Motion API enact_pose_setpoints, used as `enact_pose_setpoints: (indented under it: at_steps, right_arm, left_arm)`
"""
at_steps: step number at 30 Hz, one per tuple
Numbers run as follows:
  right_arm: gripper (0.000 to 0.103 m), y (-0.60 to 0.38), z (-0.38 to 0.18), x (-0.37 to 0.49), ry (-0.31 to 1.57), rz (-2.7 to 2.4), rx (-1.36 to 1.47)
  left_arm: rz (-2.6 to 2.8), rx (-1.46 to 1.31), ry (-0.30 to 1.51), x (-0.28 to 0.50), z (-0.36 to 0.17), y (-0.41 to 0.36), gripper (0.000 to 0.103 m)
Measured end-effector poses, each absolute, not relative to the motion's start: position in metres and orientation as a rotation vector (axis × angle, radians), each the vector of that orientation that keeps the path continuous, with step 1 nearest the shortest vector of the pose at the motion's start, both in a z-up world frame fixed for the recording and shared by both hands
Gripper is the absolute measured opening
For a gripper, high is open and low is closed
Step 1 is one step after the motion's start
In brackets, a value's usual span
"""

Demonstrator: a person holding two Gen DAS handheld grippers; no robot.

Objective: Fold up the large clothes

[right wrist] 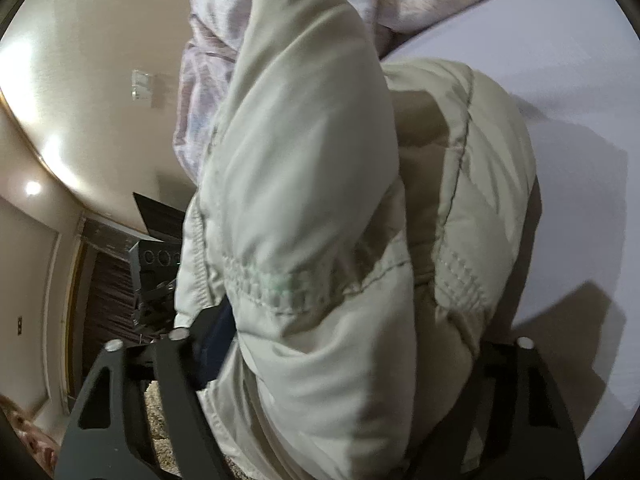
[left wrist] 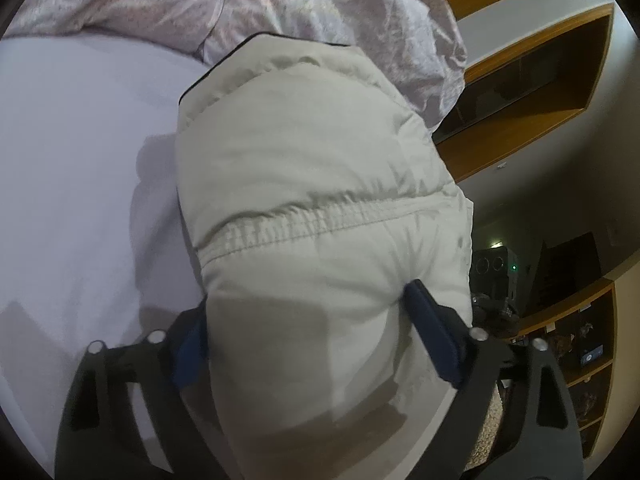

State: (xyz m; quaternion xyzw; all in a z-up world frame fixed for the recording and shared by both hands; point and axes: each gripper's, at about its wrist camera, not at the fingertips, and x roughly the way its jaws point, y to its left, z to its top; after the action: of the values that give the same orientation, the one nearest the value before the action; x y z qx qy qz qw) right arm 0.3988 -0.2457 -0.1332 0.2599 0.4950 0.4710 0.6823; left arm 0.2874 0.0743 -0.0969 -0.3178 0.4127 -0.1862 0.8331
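Observation:
A cream quilted puffer jacket (left wrist: 304,152) lies across a white bed sheet (left wrist: 72,160), its elastic hem toward me. My left gripper (left wrist: 308,312) is shut on the jacket's hem, with thick padded fabric bulging between its blue pads (left wrist: 430,320). In the right wrist view the same jacket (right wrist: 304,168) fills the middle, bunched and lifted. My right gripper (right wrist: 340,332) is shut on the jacket's hem too; its left blue pad (right wrist: 214,332) shows, the right one is hidden by fabric.
A crumpled pale floral duvet (left wrist: 280,8) lies at the far end of the bed. Wooden shelves (left wrist: 532,68) and a cabinet with small items (left wrist: 576,344) stand to the right. A dark device (right wrist: 154,264) and beige carpet (right wrist: 160,404) are beside the bed.

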Motion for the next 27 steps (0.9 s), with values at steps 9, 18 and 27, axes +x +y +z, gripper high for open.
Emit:
enact_pose_setpoints:
  at_steps: [9, 18, 27]
  right_arm:
    - [0.063, -0.187, -0.093, 0.411, 1.025, 1.138, 0.506]
    - [0.063, -0.110, -0.088, 0.430, 1.051, 1.209, 0.456]
    - [0.074, -0.099, -0.139, 0.455, 1.154, 1.150, 0.518]
  left_arm:
    - [-0.354, -0.694, 0.739, 0.274, -0.065, 0.127, 0.080]
    - [-0.244, -0.714, 0.676, 0.258, -0.063, 0.196, 0.080]
    - [-0.145, -0.637, 0.691, 0.271, -0.083, 0.228, 0.080]
